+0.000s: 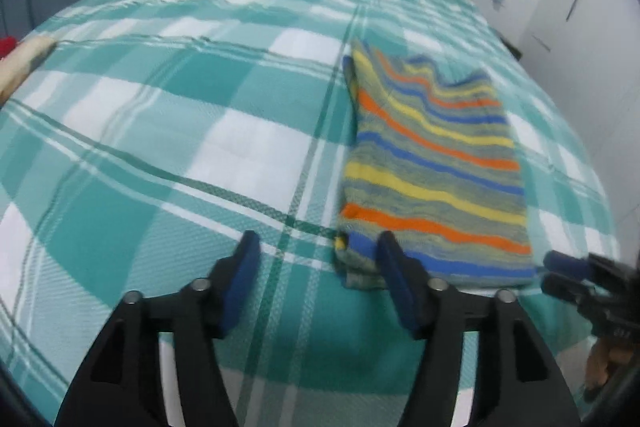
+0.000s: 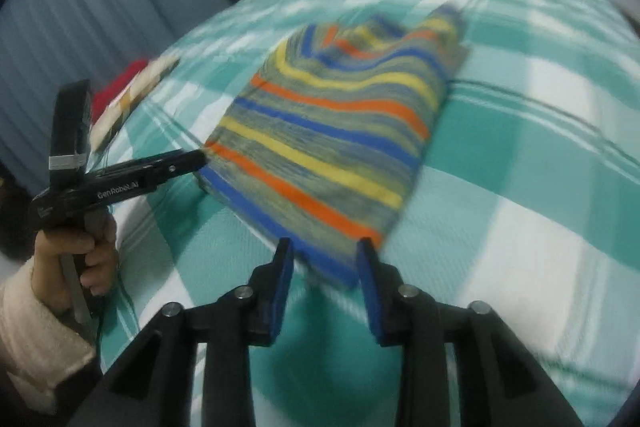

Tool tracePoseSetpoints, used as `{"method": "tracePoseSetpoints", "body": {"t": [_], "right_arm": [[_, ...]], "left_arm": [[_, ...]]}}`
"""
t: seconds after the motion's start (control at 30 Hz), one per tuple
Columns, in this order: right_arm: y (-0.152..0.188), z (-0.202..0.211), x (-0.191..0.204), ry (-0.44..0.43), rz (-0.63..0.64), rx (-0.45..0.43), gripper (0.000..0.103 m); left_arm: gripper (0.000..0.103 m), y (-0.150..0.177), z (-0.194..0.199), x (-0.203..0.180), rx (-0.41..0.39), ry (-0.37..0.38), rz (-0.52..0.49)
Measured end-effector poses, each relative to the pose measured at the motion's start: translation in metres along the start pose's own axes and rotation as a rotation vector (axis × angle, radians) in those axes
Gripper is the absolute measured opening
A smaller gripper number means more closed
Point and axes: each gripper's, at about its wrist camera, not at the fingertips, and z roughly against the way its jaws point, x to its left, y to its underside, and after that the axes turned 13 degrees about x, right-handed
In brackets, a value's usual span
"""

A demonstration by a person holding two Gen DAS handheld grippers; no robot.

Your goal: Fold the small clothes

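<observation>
Teal-checked bed (image 1: 160, 131) carries the folded striped garment (image 1: 432, 171) flat near its front edge. Your left hand-held gripper (image 1: 316, 247) and right hand-held gripper (image 2: 326, 255) both stand parted, gripping nothing, at the garment's near edge.

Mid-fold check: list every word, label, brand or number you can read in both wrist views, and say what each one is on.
"GenRobot.AI", white print, slightly blurred, on the black body of the left gripper in the right wrist view.
Small white mark lower on that body: too small to read.
Grey band on its upright black part: no readable text.
White marks on the right gripper in the left wrist view: too blurred.
Striped garment, checked bedspread: no text.
</observation>
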Motion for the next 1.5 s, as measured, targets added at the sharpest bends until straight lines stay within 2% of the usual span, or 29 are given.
{"method": "tracePoseSetpoints", "body": {"t": [0.03, 0.07, 0.17, 0.27, 0.3, 0.33, 0.37, 0.47, 0.53, 0.6, 0.73, 0.9, 1.5], "right_arm": [[0.01, 0.008, 0.001, 0.046, -0.024, -0.034, 0.062], [0.02, 0.013, 0.001, 0.077, -0.045, -0.061, 0.073], [0.054, 0.027, 0.002, 0.171, -0.139, -0.107, 0.076], [0.08, 0.037, 0.001, 0.236, -0.211, -0.137, 0.078], [0.086, 0.04, 0.0, 0.264, -0.234, -0.149, 0.082], [0.091, 0.041, -0.002, 0.301, -0.251, -0.153, 0.093], [0.094, 0.041, -0.002, 0.335, -0.255, -0.157, 0.1], [0.096, 0.032, -0.01, 0.38, -0.258, -0.119, 0.1], [0.099, 0.02, -0.019, 0.394, -0.287, -0.074, 0.1], [0.103, 0.009, -0.02, 0.416, -0.275, -0.066, 0.103], [0.101, 0.0, -0.017, 0.462, -0.255, -0.072, 0.103], [0.103, -0.001, -0.016, 0.468, -0.253, -0.069, 0.103], [0.104, -0.004, -0.014, 0.484, -0.249, -0.055, 0.103]], "left_arm": [[0.075, 0.002, 0.005, -0.002, -0.013, 0.007, -0.003], [0.082, 0.005, 0.01, -0.004, -0.026, 0.015, -0.008], [0.089, 0.02, 0.021, -0.023, -0.044, 0.054, -0.054], [0.092, 0.045, 0.021, -0.058, -0.032, 0.056, -0.168], [0.095, 0.055, 0.018, -0.072, -0.025, 0.043, -0.216], [0.095, 0.062, 0.014, -0.082, -0.016, 0.031, -0.243], [0.095, 0.072, 0.006, -0.094, 0.002, 0.017, -0.273], [0.097, 0.09, -0.013, -0.116, 0.05, -0.023, -0.335], [0.101, 0.099, -0.019, -0.127, 0.023, -0.099, -0.38], [0.103, 0.099, -0.024, -0.129, 0.029, -0.125, -0.394], [0.103, 0.097, -0.03, -0.126, 0.049, -0.115, -0.385], [0.103, 0.097, -0.033, -0.13, 0.048, -0.139, -0.397], [0.103, 0.101, -0.033, -0.132, 0.052, -0.142, -0.397]]}}
